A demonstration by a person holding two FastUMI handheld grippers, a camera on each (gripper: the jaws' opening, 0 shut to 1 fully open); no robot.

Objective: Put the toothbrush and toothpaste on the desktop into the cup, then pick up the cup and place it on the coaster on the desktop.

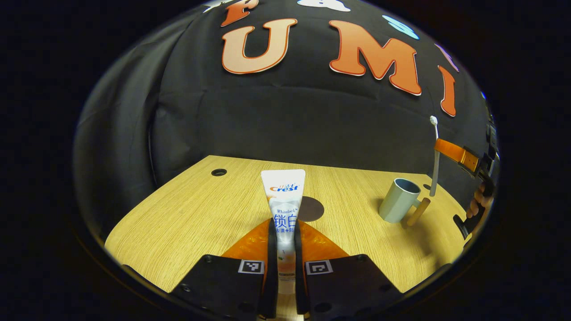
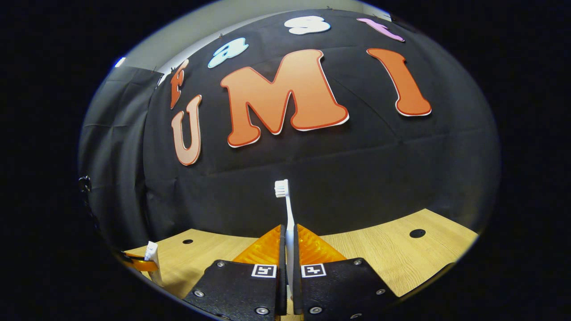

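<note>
In the left gripper view we see our left gripper (image 1: 285,240) clamped on the toothpaste (image 1: 283,200), both fingers pressing its lower body while the flat crimped end stands up over the desktop (image 1: 187,223). The dark round coaster (image 1: 312,208) lies just behind the tube. Well to the right stands the cup (image 1: 398,199), its handle (image 1: 418,211) turned toward the right edge. Above it hangs the toothbrush (image 1: 435,156), upright, head up, its lower end near the cup's rim but not yet inside. We judge the risk here as a miss: if the brush is let go off-centre it may strike the rim, tip the light cup, or fall onto the wood

In the right gripper view our right gripper (image 2: 289,256) is closed on the toothbrush handle, bristles (image 2: 281,188) upward. The grip sits low, so the long stem could pivot as we lower it. The soft tube may also slip or squeeze under pressure, and the two grippers could crowd each other over the cup
</note>
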